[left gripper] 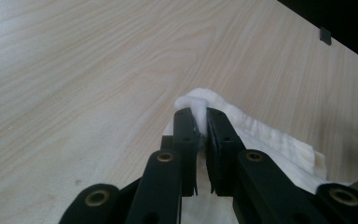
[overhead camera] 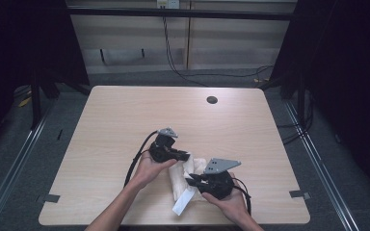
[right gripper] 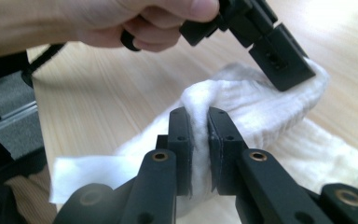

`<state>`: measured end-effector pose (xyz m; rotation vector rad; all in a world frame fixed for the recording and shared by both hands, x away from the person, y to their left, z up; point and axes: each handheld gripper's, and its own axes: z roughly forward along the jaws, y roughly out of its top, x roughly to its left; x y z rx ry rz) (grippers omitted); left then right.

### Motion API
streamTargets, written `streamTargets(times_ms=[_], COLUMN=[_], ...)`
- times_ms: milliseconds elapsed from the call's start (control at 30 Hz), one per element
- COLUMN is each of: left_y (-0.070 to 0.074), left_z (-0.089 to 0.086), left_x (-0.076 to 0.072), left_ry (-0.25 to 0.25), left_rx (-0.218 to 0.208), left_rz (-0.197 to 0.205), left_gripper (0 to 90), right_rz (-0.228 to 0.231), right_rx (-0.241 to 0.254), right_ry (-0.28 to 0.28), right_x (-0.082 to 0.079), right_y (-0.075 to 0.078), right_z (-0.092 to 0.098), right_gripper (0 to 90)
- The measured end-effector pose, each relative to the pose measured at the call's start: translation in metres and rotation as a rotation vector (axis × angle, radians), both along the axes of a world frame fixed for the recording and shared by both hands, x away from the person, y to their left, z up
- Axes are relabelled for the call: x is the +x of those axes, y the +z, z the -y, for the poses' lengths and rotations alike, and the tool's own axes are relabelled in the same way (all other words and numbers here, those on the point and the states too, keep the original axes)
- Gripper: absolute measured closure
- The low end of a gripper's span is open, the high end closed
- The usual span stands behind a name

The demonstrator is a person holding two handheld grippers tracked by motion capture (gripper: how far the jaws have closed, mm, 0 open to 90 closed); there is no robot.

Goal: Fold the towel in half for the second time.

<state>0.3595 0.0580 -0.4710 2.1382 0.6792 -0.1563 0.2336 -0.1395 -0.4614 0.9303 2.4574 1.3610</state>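
Observation:
A white ribbed sock (overhead camera: 180, 179) lies bunched on the wooden table (overhead camera: 125, 115) near its front edge. My left gripper (overhead camera: 185, 156) comes in from the left and is shut on a raised fold of the sock (left gripper: 261, 135); in the left gripper view the fabric bulges out above its closed jaws (left gripper: 202, 114). My right gripper (overhead camera: 192, 181) is shut on another fold of the sock (right gripper: 270, 112), pinched between its jaws (right gripper: 199, 114). The left gripper (right gripper: 289, 70) and the hand (right gripper: 121, 18) holding it appear just beyond. A flat white strip (right gripper: 88, 172) sticks out from the sock toward the front edge (overhead camera: 183, 202).
A round dark cable hole (overhead camera: 212, 100) sits near the table's far edge. Small tape pieces mark the front corners (overhead camera: 52, 198) (overhead camera: 299, 194), and another piece (left gripper: 325, 35) shows in the left gripper view. Cables (overhead camera: 173, 62) run across the floor behind the table.

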Motion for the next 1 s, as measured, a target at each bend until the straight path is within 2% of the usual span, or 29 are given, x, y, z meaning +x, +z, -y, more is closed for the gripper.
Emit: streamTargets(times_ms=[67,267,333,400,433,533,600,733,867,933,1000], left_y=[-0.004,-0.015,-0.016,-0.015,-0.014,-0.014,-0.016,-0.019,-0.017,-0.015,-0.012], left_z=[0.003,0.013,0.016,0.019,0.019,0.023,0.026,0.030,0.031,0.030,0.028], left_x=[0.000,0.000,0.000,0.001,0.002,0.005,0.006,0.007,0.007,0.007,0.007], left_ry=[-0.004,-0.010,-0.019,-0.016,-0.016,-0.012,-0.015,-0.027,-0.026,-0.026,-0.022], left_rx=[0.014,0.026,0.033,0.022,0.023,0.014,0.019,0.031,-0.001,-0.018,-0.030], left_rz=[-0.003,-0.012,-0.011,-0.011,0.001,-0.010,-0.021,-0.015,-0.019,-0.022,-0.008], left_gripper=[83.5,83.3,83.3,83.3,83.2,82.9,82.4,81.7,78.6,75.0,70.5], right_rz=[-0.010,-0.024,-0.030,-0.033,-0.032,-0.035,-0.046,-0.059,-0.060,-0.071,-0.064], right_rx=[0.002,-0.047,-0.057,-0.064,-0.065,-0.046,-0.066,-0.095,-0.108,-0.081,-0.068], right_ry=[-0.001,-0.002,-0.005,-0.014,-0.016,-0.033,-0.037,-0.057,-0.079,-0.080,-0.079], right_x=[0.000,-0.002,-0.003,-0.004,-0.004,-0.005,-0.005,-0.007,-0.008,-0.007,-0.007], right_y=[-0.003,-0.010,-0.011,-0.012,-0.012,-0.010,-0.010,-0.017,-0.019,-0.020,-0.020], right_z=[0.001,0.004,0.007,0.010,0.012,0.017,0.019,0.025,0.031,0.035,0.038], right_gripper=[79.8,77.5,77.5,76.9,75.4,73.5,72.8,63.1,48.8,46.8,44.0])
